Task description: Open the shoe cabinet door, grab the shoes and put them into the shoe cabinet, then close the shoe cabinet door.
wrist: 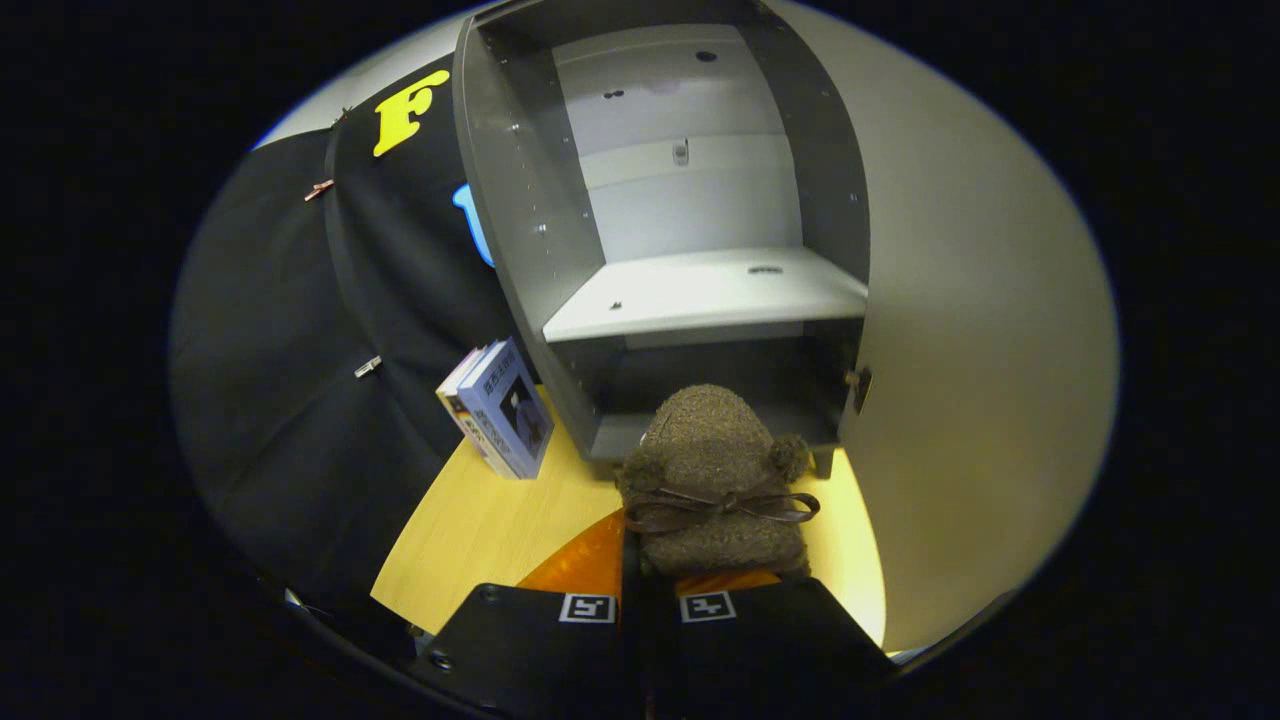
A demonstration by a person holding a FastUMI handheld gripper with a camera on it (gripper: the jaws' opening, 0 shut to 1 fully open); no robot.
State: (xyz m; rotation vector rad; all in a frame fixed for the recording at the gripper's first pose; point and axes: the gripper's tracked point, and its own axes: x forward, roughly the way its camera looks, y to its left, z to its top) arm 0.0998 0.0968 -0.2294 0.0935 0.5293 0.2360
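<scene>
A brown fuzzy shoe [710, 450] with a dark ribbon bow across its top hangs just ahead of my fingers, toe pointing at the cabinet's lower compartment. My gripper [645, 572] is shut on the shoe's rear edge. The grey shoe cabinet [520, 230] stands open right beyond the shoe. Its pale shelf [700, 295] is bare, and below it lies a dark lower compartment [720, 385]. The cabinet door [980, 350] is swung wide open to the right of the shoe.
Two books [505, 410] lean upright against the cabinet's left side on the yellow wooden table [480, 520]. An orange patch [585, 565] lies on the table under the shoe's heel. Black cloth wall [300, 350] closes off the left.
</scene>
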